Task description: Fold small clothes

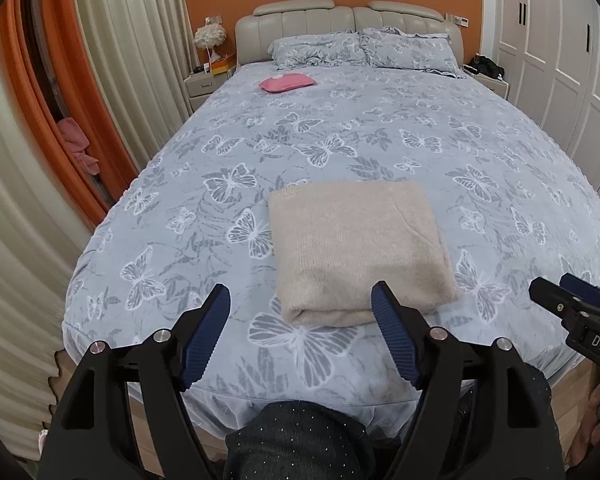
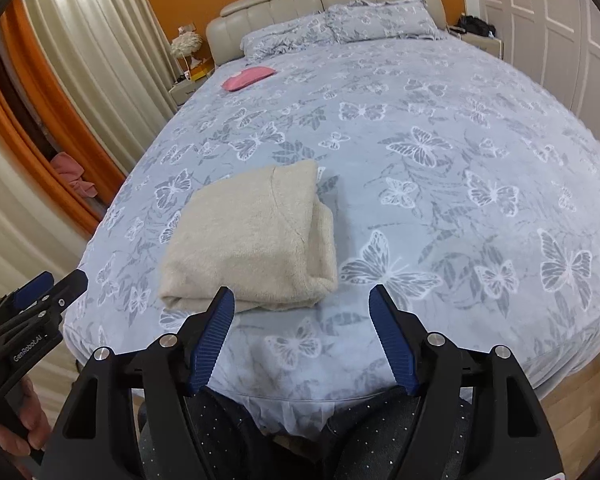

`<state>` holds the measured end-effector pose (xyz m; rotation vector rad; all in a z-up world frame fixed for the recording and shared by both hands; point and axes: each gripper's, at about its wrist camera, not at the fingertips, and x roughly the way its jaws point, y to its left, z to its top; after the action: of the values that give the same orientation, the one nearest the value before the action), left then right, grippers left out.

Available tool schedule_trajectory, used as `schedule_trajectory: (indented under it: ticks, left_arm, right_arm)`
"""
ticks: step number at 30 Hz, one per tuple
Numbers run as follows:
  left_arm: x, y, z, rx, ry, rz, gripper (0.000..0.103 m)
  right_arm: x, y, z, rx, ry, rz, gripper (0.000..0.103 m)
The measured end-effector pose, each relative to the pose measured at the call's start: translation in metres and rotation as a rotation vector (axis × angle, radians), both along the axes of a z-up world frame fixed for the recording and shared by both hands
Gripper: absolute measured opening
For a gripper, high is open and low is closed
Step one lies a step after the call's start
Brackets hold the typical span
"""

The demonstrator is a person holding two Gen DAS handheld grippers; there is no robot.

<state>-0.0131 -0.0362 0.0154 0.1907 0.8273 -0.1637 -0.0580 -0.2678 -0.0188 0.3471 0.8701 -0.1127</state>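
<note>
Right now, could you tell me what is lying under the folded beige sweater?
The folded beige sweater rests directly on the butterfly-print bedspread, near the foot of the bed. Only the bedspread shows around its edges. Whatever lies between its folded layers, or beneath it, is covered.

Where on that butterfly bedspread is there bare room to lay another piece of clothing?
Most of the blue-grey butterfly bedspread is free: the wide stretch right of the folded beige knit sweater, and the middle between it and the small pink pouch. Only the near edge is busy.
</note>
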Motion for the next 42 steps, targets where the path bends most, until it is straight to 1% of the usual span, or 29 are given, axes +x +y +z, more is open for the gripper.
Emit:
schedule_trajectory:
  ticks: [1,2,4,6,7,11,13,16,19,23,31,42]
  left_arm:
    - [-0.002,0.0,0.001,0.001,-0.003,0.0,0.076]
    - [-0.007,-0.001,0.003,0.0,-0.012,0.001,0.077]
    - [-0.013,-0.001,0.004,-0.002,-0.019,-0.002,0.078]
    - [-0.019,-0.001,0.005,-0.003,-0.025,-0.004,0.079]
    - [-0.021,-0.002,0.005,-0.002,-0.027,-0.004,0.082]
    - [-0.033,-0.001,0.003,-0.007,-0.031,-0.002,0.084]
    - [-0.037,0.001,0.001,-0.01,-0.032,0.005,0.088]
    - [-0.044,0.001,-0.004,-0.001,-0.038,0.01,0.088]
    - [-0.047,0.004,-0.012,-0.011,-0.026,0.02,0.089]
    - [-0.049,0.01,-0.026,-0.02,-0.01,0.036,0.09]
    - [-0.049,0.014,-0.05,-0.03,0.007,0.05,0.09]
    - [-0.044,0.019,-0.066,-0.026,0.032,0.069,0.091]
  right_arm:
    - [-0.003,0.001,0.002,-0.007,-0.007,0.001,0.07]
    - [-0.007,0.002,0.004,-0.015,-0.015,0.001,0.071]
    - [-0.015,0.005,0.008,-0.027,-0.027,-0.005,0.074]
    - [-0.021,0.006,0.009,-0.029,-0.035,-0.008,0.074]
    - [-0.024,0.007,0.008,-0.027,-0.036,-0.007,0.075]
    - [-0.036,0.01,0.004,-0.027,-0.034,-0.01,0.075]
    - [-0.042,0.011,0.003,-0.03,-0.035,-0.012,0.076]
    - [-0.049,0.014,0.0,-0.041,-0.035,-0.015,0.078]
    - [-0.055,0.015,-0.005,-0.056,-0.031,-0.02,0.081]
    - [-0.058,0.017,-0.016,-0.076,-0.012,-0.03,0.081]
    - [-0.057,0.017,-0.038,-0.075,0.029,-0.04,0.082]
    - [-0.052,0.02,-0.047,-0.07,0.05,-0.031,0.082]
